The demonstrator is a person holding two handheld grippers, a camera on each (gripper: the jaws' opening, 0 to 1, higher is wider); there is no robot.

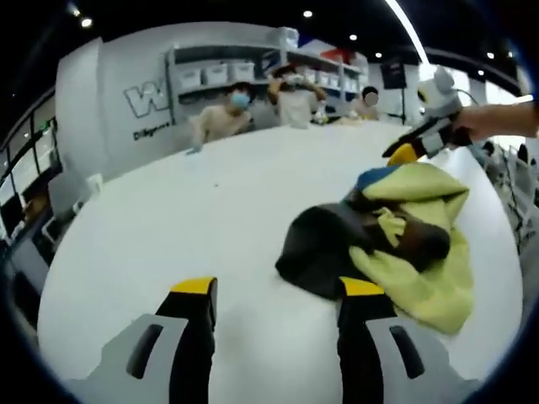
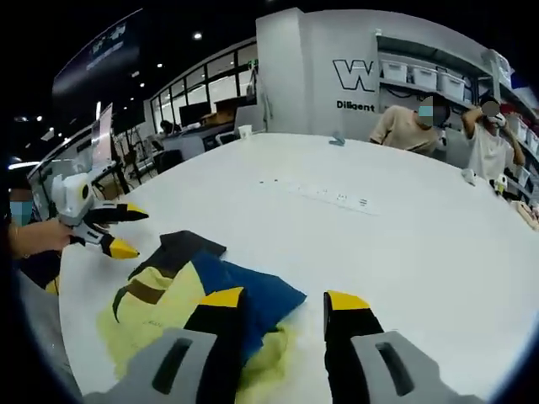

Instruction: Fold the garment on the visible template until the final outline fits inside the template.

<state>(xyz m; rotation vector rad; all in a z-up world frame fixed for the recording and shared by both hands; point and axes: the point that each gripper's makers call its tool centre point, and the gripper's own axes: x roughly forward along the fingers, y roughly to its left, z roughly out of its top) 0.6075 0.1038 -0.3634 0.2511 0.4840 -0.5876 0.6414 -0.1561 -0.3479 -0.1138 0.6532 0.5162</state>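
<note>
In the left gripper view we see the left gripper (image 1: 278, 295) hovering over the white table (image 1: 210, 210), its two yellow-tipped jaws spread apart with nothing between them. The garment (image 1: 396, 240) lies crumpled on the table just beyond the right-hand jaw, a heap of yellow-green, dark brown and blue cloth; its dark edge comes close to that jaw's tip, though we cannot tell if they touch. On the far side of the garment the right gripper (image 1: 402, 151) reaches in, held by a hand (image 1: 497, 122), its yellow tip just at the garment's blue corner. We cannot tell from here how its jaws stand. Beyond the table's far edge, people sit before shelves (image 1: 244, 71) with white bins.

In the right gripper view we see the right gripper (image 2: 285, 300) with jaws parted and empty. The garment (image 2: 181, 295) sits beside and partly under the left-hand jaw, its blue panel uppermost. Past the garment, the left gripper (image 2: 125, 231) is in view with jaws wide apart, clear of the cloth. A power strip (image 2: 328, 195) lies on the table (image 2: 404, 236) well beyond the garment.
</note>
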